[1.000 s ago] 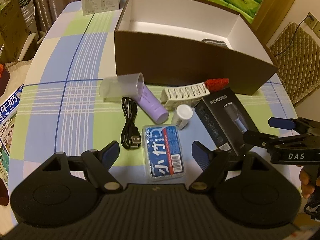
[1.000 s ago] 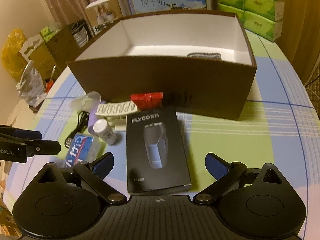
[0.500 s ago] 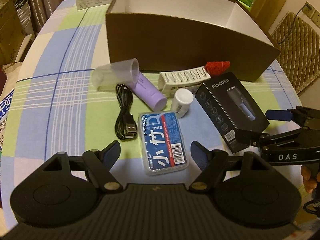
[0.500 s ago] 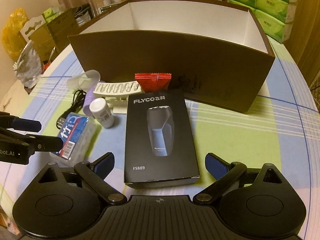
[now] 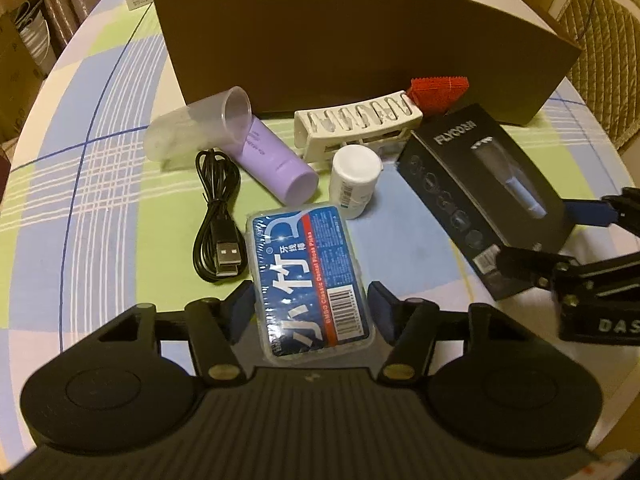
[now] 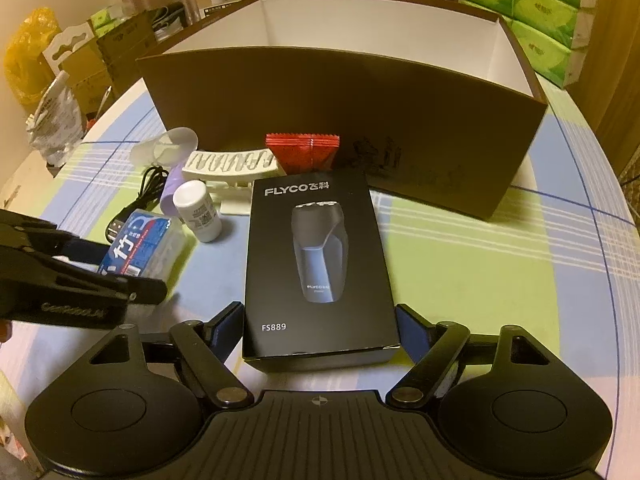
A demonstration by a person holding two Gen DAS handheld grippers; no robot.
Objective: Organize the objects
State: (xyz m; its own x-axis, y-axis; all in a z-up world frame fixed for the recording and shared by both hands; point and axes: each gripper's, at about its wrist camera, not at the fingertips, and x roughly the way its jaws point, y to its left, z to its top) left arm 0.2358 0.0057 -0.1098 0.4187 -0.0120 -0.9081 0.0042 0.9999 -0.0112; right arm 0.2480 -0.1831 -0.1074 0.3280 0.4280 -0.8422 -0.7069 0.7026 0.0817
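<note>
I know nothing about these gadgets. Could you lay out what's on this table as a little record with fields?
surface: table with checked cloth
container: big brown box, open on top
left gripper: jaws closing around blue floss pick case, pads not yet pressing
right gripper: jaws closing around black shaver box, pads not yet pressing
loose items: purple tube, white bottle, black USB cable, clear cup, white rack, red packet

Your blue plastic floss-pick case (image 5: 310, 280) lies flat beside the black cardboard shaver box (image 6: 318, 264), before the open brown carton (image 6: 344, 92).
</note>
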